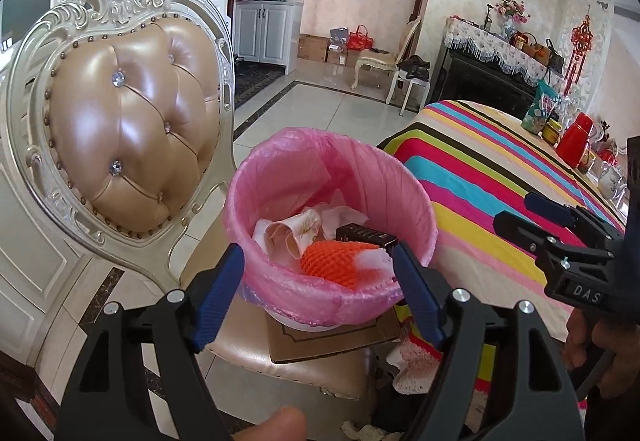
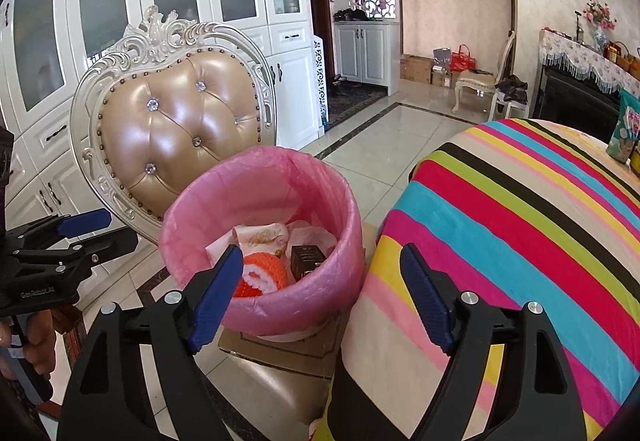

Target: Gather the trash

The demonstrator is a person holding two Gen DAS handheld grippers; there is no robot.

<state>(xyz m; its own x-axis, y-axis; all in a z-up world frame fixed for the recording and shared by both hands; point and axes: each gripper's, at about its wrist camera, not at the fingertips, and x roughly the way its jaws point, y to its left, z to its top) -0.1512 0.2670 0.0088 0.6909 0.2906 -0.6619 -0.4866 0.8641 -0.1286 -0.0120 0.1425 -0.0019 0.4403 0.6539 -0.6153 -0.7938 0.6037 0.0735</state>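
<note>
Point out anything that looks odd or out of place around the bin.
The pink-lined bin stands on a flat cardboard box on the chair seat, not on the floor. Scraps also lie low beside the chair, outside the bin.

Both wrist views look down, close, on the pink-lined bin (image 1: 328, 209) (image 2: 260, 237) from side-by-side spots.

Pink bin liner (image 1: 280, 177), orange foam net (image 1: 336, 261) – rainbow-striped tablecloth (image 1: 500, 169)

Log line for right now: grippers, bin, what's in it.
left gripper: open, empty | right gripper: open, empty | bin: pink liner, on chair | inside: orange foam net, black box, paper
</note>
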